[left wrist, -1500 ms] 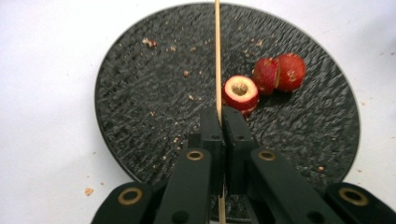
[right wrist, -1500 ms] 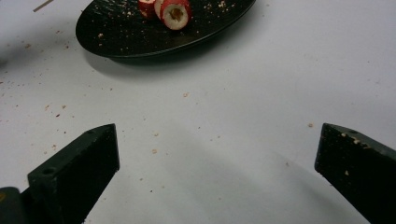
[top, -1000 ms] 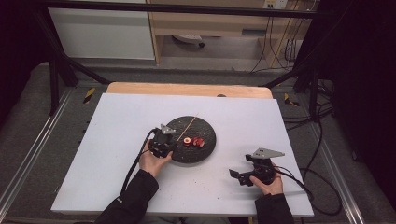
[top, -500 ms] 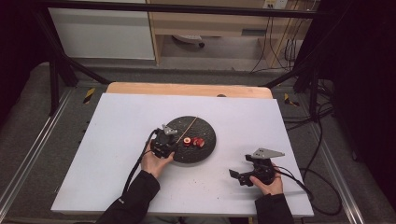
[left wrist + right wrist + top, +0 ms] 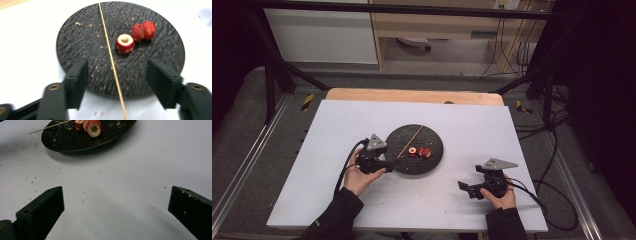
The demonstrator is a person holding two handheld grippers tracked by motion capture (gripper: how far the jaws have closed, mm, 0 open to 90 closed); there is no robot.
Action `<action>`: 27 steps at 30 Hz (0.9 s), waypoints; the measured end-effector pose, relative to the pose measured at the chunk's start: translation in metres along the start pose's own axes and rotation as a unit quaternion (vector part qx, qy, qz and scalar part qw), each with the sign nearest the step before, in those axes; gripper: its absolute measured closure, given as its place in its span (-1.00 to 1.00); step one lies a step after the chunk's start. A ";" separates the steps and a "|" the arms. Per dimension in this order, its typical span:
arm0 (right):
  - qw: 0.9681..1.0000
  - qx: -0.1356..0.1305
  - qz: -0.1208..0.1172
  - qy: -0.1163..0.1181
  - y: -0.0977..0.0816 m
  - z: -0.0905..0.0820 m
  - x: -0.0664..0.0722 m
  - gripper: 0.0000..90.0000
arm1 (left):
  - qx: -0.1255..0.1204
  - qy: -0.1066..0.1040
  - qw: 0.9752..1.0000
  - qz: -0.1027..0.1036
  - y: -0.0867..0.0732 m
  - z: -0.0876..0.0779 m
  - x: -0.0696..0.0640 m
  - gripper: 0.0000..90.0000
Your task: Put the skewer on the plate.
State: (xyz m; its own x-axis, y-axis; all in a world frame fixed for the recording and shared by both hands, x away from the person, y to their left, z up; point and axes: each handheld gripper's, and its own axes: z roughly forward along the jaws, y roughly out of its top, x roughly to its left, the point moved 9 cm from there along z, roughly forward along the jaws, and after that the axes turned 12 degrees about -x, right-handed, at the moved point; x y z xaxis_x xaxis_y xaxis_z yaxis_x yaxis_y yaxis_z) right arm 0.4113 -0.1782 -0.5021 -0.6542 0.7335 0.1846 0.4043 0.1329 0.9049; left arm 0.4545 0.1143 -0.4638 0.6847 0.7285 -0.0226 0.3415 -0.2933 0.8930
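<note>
**Both grippers spread, skewer lying free on the dark plate**

At the bottom of the high view two dark sleeves come in, one from the lower left and one from the lower right. The right hand (image 5: pixel 501 197) sits low at the lower right of the frame, wrapped around the right gripper (image 5: pixel 468 189), which lies close to the white table (image 5: pixel 337 125) and points toward the left of the frame. In the right gripper view its two black jaws stand far apart at the lower corners with bare, crumb-flecked tabletop between them; it is spread and holds nothing.

Further in, left of centre, the left hand (image 5: pixel 359 175) cups the left gripper (image 5: pixel 388 163) from below, wrist bent up, the grey plate on top tilted, the nose aimed to the right at the near edge of the round black plate (image 5: pixel 404 167). Its jaws have just been opening. In the left gripper view they stand wide at either side of the lower frame, and the thin wooden skewer (image 5: pixel 110 55) runs up between them without touching either pad.

The skewer lies across the plate from its near rim to its far rim. Beside it, toward the upper right of that view, rest three red fruit pieces (image 5: pixel 136 35): one cut-side up just next to the stick, two leaning together beyond it.
</note>
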 end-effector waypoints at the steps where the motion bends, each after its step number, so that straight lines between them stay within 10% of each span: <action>1: 1.000 -0.001 0.000 0.000 0.000 0.000 0.000 -0.97 | -0.001 -0.003 1.000 0.000 -0.002 -0.004 0.001 -0.39; 13: 1.000 0.002 0.000 -0.004 0.000 -0.001 -0.002 -0.98 | 0.000 0.010 1.000 0.006 -0.041 -0.054 0.025 -0.85; 27: 1.000 0.015 -0.005 -0.006 -0.005 -0.002 -0.001 -0.98 | -0.021 0.026 0.999 -0.019 -0.080 -0.083 0.048 -0.86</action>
State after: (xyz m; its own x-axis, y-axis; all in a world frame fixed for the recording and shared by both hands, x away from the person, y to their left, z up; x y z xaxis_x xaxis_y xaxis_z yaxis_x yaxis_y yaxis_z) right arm 0.4083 -0.1808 -0.5061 -0.6503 0.7403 0.1706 0.4169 0.1600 0.8948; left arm 0.4070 0.2243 -0.4996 0.6365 0.7705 -0.0339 0.3389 -0.2399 0.9097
